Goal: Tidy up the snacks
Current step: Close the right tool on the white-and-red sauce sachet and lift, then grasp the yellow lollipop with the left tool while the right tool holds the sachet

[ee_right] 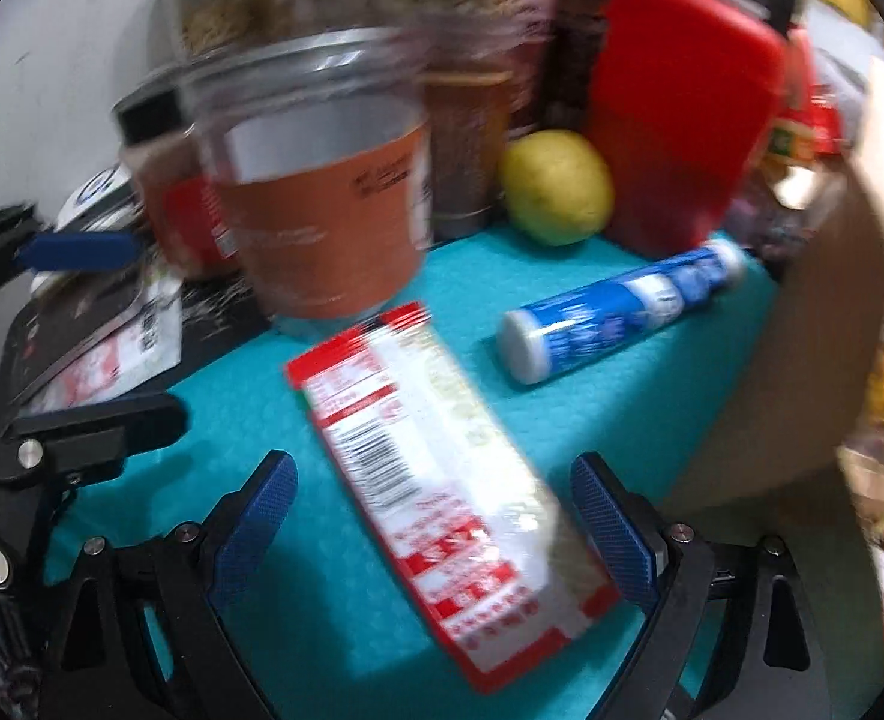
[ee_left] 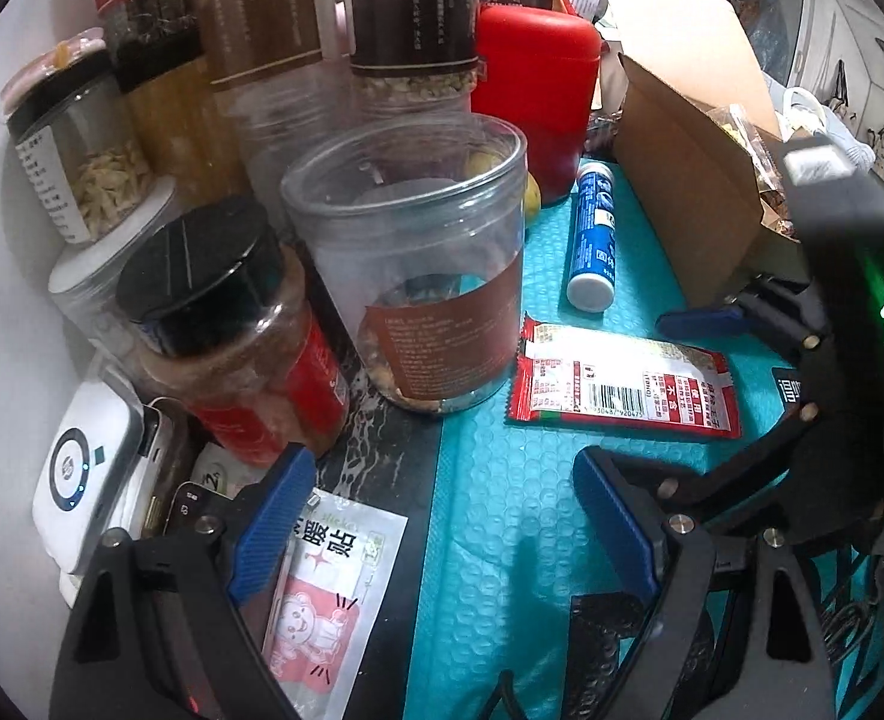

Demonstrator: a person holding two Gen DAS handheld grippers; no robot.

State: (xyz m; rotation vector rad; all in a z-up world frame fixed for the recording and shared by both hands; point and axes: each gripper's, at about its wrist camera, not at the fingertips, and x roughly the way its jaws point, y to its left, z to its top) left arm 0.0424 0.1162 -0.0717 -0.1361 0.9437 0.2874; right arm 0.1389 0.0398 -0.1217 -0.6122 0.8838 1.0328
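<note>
Two grippers were recorded, both with jaws spread wide and nothing clamped. The left gripper point(ee_left: 442, 516) was held over the seam between a dark marbled surface point(ee_left: 381, 450) and a teal bubble-wrap mat point(ee_left: 502, 540); the right gripper point(ee_right: 435, 516) was held over the mat, tilted steeply downward.

One red-and-white snack packet point(ee_right: 442, 480) was seen flat on the mat, its near end lying between the right gripper's blue pads point(ee_right: 613, 522) but not touched by them; from the left gripper it lay ahead and to the right. One blue tube point(ee_left: 592, 234) was seen lying beyond the packet, apart from it. One open clear jar point(ee_left: 417, 264) with a brown label stood ahead of the left gripper at the mat's edge. One black-lidded jar point(ee_left: 231, 324), one red container point(ee_left: 535, 96), one yellow fruit point(ee_right: 556, 186) and one cardboard box point(ee_left: 682, 180) were counted; the taller jars behind were not countable. One white sachet point(ee_left: 327, 588) lay under the left pad.

Bare mat was left around the packet on all sides; the box wall closed off the right.
</note>
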